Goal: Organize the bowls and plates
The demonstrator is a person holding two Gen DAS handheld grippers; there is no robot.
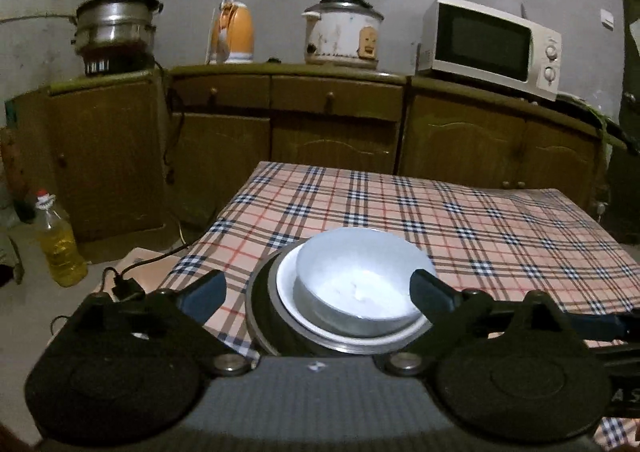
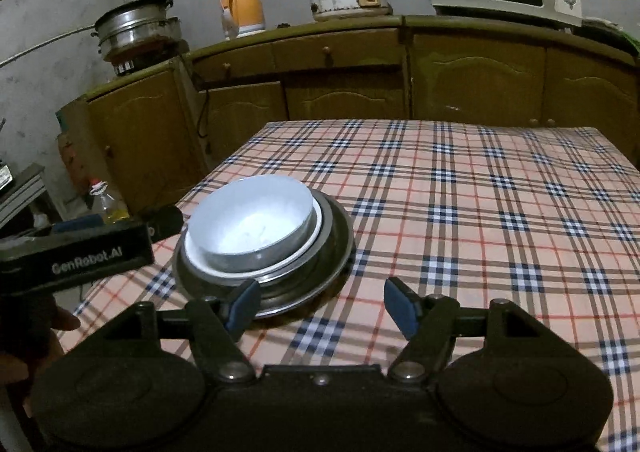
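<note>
Looking along the left gripper (image 1: 318, 292), its jaws stand wide apart and clamp nothing, with the white bowl (image 1: 362, 278) just ahead between the fingertips, nested in a white plate (image 1: 288, 298) on a metal dish (image 1: 260, 316). From the right wrist, the right gripper (image 2: 322, 306) is also spread and empty, the stack ahead to its left on the checked tablecloth (image 2: 480, 211).

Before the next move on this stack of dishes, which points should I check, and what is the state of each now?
1. White bowl sits inside white plate: ok.
2. Plate rests on metal plate: ok.
3. Left gripper open, pads off the stack: ok.
4. Right gripper open and empty: ok.
5. Stack away from the tablecloth edge: not ok, it stands near the left edge.
6. More dishes left to sort: cannot tell.
</note>
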